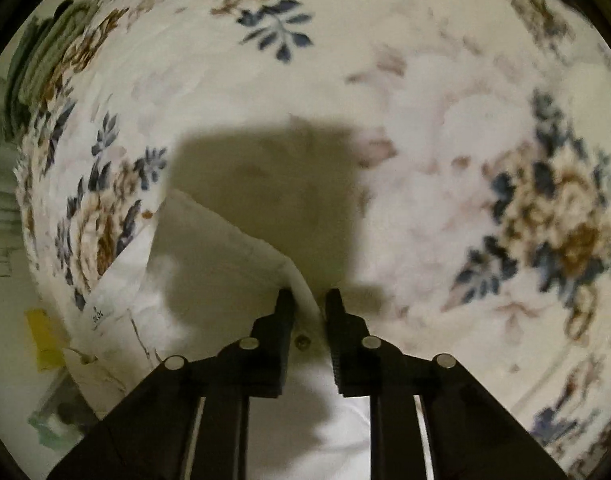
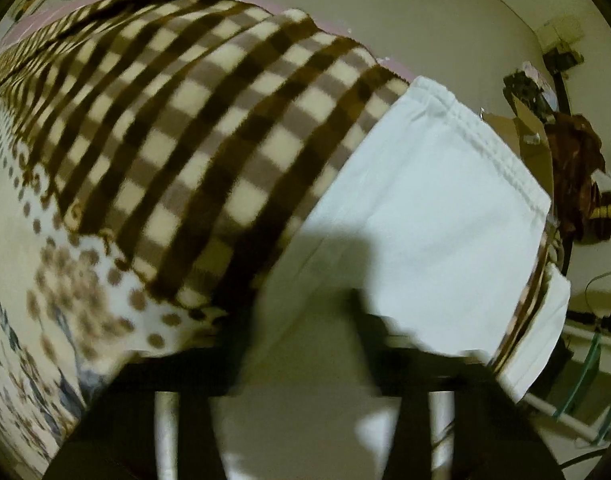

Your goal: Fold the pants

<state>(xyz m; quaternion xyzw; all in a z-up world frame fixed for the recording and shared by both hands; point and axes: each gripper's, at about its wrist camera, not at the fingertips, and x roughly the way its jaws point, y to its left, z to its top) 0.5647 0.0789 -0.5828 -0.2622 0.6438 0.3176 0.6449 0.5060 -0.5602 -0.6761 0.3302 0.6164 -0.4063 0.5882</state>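
Where the white pants [image 1: 209, 256] lay spread on the bed, we saw only pieces of them: in the left wrist view a raised fold of hem ran up between the fingers [image 1: 283, 320] of the left gripper [image 1: 308, 300], and the rest ran out under the gripper body. Those fingers stood close together and pinched that fold of white cloth. A small label and a metal stud showed on the fabric near them, the print too small for us to read.

In the right wrist view the pants [image 2: 425, 208] lay with their gathered waistband toward the bed's far edge, partly over a brown checked blanket [image 2: 193, 120]. The right gripper [image 2: 305, 320] was badly smeared by blur; its dark fingers looked drawn together over the white cloth, and we took them as clamped on the pants, though the contact itself was hard to make out.

Around the pants we saw a floral bedspread [image 1: 445, 140], a dotted cloth [image 2: 85, 280] beside the checked blanket, and green folded cloth [image 1: 45, 60] at the far edge. Beyond the bed stood a cardboard box [image 2: 525, 140], its contents unclear.
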